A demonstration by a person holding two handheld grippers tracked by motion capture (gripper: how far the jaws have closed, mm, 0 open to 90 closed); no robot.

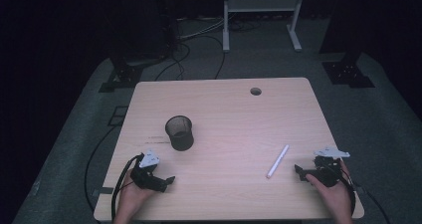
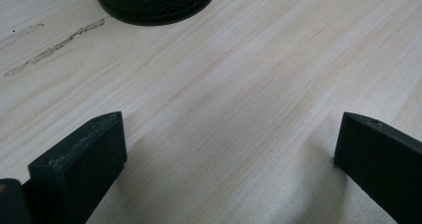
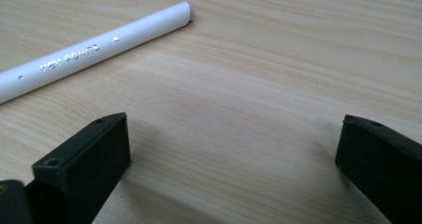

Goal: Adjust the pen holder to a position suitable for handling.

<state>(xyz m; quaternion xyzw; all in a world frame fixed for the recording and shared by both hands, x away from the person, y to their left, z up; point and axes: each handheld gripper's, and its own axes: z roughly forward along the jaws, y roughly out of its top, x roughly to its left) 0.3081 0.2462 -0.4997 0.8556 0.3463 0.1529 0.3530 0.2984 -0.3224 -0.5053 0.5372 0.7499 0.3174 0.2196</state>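
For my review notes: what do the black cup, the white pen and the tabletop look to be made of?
Black cup: probably metal mesh, matte, going by the fine grid on its wall.
White pen: likely smooth plastic with a soft sheen and silver lettering.
Tabletop: pale wood grain, possibly laminate; scuff marks near the cup.

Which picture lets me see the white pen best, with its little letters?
The right gripper view. There the white pen lies close on the table, so its silver lettering shows, though one end is cut off. The high view shows the whole pen, small. The left gripper view faces the black mesh cup instead.
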